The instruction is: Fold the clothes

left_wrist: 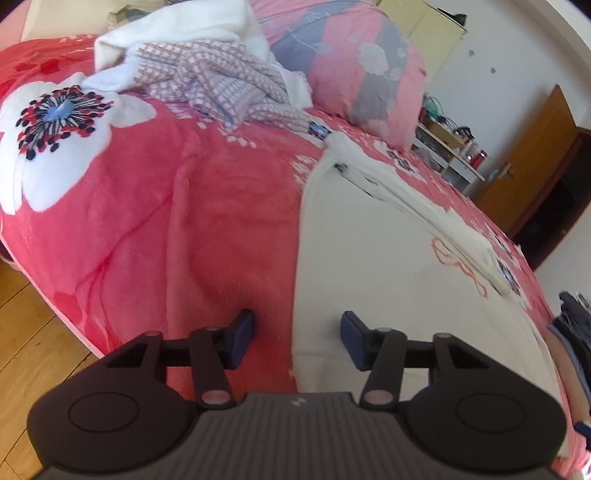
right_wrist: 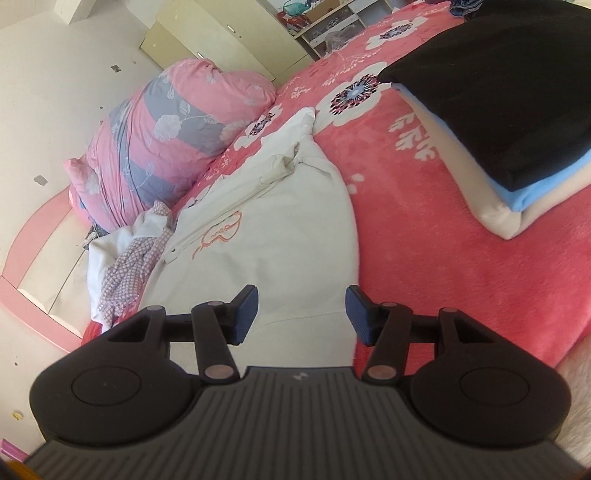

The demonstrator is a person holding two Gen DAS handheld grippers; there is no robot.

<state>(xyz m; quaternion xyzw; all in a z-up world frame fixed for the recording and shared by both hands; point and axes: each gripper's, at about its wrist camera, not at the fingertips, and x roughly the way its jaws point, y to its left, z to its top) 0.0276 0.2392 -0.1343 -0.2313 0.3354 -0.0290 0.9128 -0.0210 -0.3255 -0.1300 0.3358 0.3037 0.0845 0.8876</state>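
A white garment with pink script stitching lies spread flat on the red floral bed blanket; it also shows in the right wrist view. My left gripper is open and empty, just above the garment's near left edge. My right gripper is open and empty, over the garment's near hem at its right side. A crumpled pile of a checked garment and white clothes lies at the far side of the bed, also seen in the right wrist view.
A stack of folded clothes, black on blue on cream, sits on the blanket to the right. A pink and grey duvet roll lies by the wall. Wooden floor is left of the bed; a shelf and door are beyond.
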